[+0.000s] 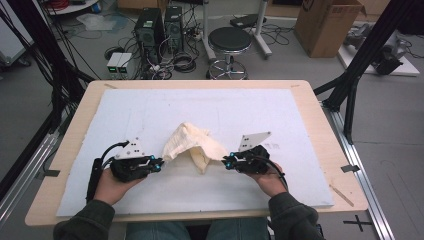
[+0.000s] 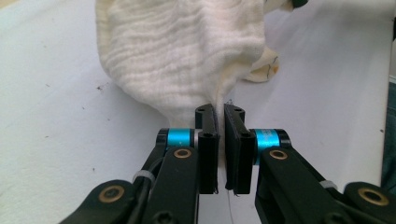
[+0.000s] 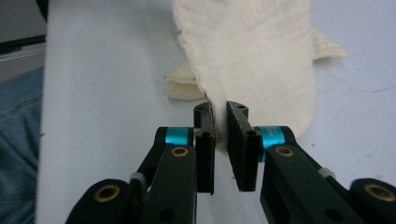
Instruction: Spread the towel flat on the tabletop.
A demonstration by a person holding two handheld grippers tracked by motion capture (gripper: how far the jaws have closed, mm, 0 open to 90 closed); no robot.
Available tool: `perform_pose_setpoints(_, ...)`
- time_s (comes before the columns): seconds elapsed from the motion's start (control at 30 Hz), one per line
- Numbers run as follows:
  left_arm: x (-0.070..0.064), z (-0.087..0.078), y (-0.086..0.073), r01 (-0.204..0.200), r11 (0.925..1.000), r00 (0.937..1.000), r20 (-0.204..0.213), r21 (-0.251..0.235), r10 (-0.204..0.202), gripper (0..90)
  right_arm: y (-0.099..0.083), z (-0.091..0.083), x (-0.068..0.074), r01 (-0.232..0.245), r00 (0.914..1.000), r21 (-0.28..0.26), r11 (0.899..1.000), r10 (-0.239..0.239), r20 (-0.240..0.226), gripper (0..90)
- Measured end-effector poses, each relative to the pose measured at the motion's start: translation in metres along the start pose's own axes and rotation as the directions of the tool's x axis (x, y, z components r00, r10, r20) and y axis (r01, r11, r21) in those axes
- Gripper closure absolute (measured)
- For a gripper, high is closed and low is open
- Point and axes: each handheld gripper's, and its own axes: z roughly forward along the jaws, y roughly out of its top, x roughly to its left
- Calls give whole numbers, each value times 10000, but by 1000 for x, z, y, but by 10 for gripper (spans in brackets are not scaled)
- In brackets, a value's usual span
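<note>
pinching opposite edges of the cream cloth (image 1: 192, 145), the left gripper (image 1: 156, 164) and right gripper (image 1: 227, 161) each had their fingers clamped on it, the cloth bunched up between them on the white worktop (image 1: 150, 107).

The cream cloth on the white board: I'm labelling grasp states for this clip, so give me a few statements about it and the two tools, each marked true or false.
1. The cream cloth is held by both tools at once. True: the left tool and the right tool each pinch an edge.
2. The cloth lies spread flat. False: it is bunched and lifted into a peak between the tools.
3. The white board lies on a wooden table. True.
4. The right tool's jaws stand wide open, away from the cloth. False: they are nearly closed on its edge.
5. A black stool stands on the board. False: it stands on the floor beyond the table.
</note>
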Motion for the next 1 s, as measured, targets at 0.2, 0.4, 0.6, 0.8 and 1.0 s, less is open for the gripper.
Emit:
perform_pose_setpoints(0.2, -12, -14, 0, -408, 9991, 9992, -56, -150, 408, 839, 1, -27, 16, 383, 9993, -183, 9991, -382, 63, 814)
perform_pose_setpoints(0.4, -31, -23, -10, -726, 9974, 9973, 48, 5, 726, 837, -7, -43, 42, 665, 9976, -34, 9978, -666, -206, 811)
perform_pose_setpoints(0.6, -48, -25, -27, -897, 9956, 9957, 258, 261, 891, 832, -21, -39, 63, 782, 9940, 429, 9960, -746, -800, 809)
perform_pose_setpoints(0.8, -58, -20, -47, -734, 9965, 9951, 684, 389, 707, 813, -38, -17, 71, 596, 9882, 921, 9940, -457, -1461, 799)
perform_pose_setpoints(1.0, -57, -24, -46, -606, 9981, 9953, 769, 128, 594, 523, -35, -19, 68, 442, 9878, 499, 9978, -362, -1513, 664)
